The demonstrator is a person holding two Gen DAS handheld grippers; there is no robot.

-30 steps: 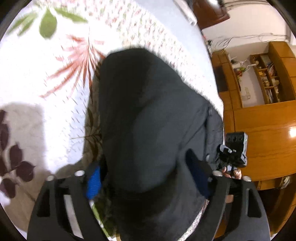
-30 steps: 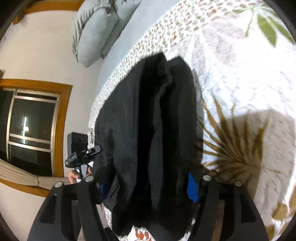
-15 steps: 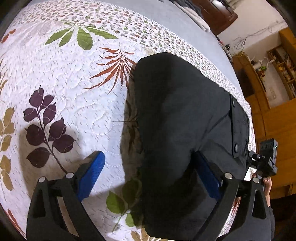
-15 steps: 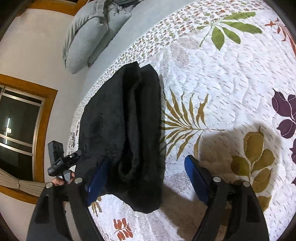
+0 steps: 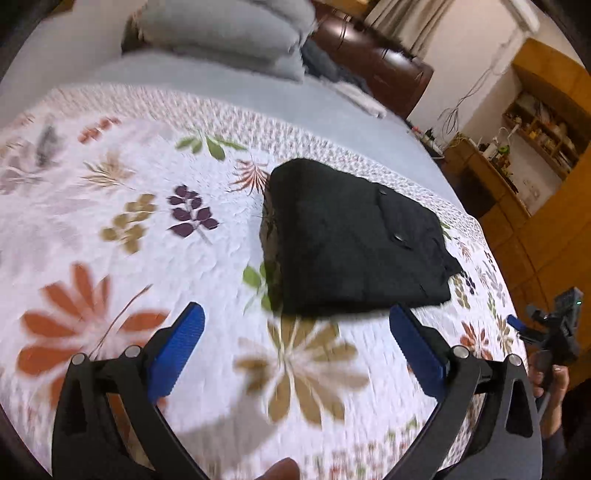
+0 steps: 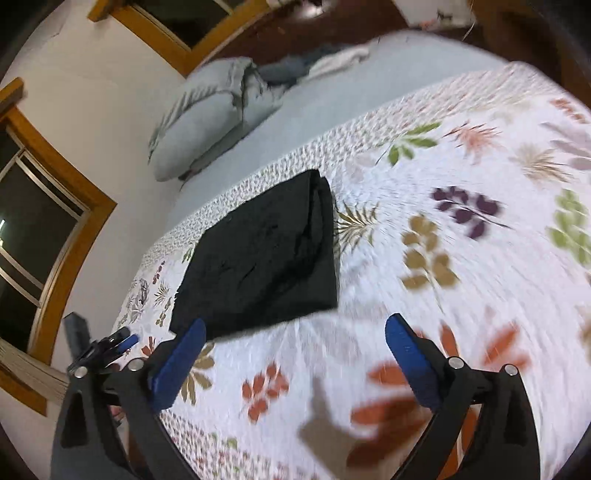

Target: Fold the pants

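The black pants (image 5: 354, 240) lie folded into a compact rectangle on the floral quilt (image 5: 122, 229); they also show in the right wrist view (image 6: 262, 258). My left gripper (image 5: 295, 343) is open and empty, held above the quilt just short of the pants' near edge. My right gripper (image 6: 295, 350) is open and empty, also pulled back from the pants. The other gripper shows at the right edge of the left wrist view (image 5: 554, 332) and at the left edge of the right wrist view (image 6: 103, 347).
Grey pillows (image 6: 210, 114) and bedding (image 5: 229, 33) lie at the head of the bed. A wooden desk and shelves (image 5: 517, 155) stand beyond the bed's right side. A wood-framed window (image 6: 40, 229) is on the left wall.
Both grippers let go of the pants, opened wide and pulled back and up. The pants now lie folded flat on the quilt, farther from both cameras.
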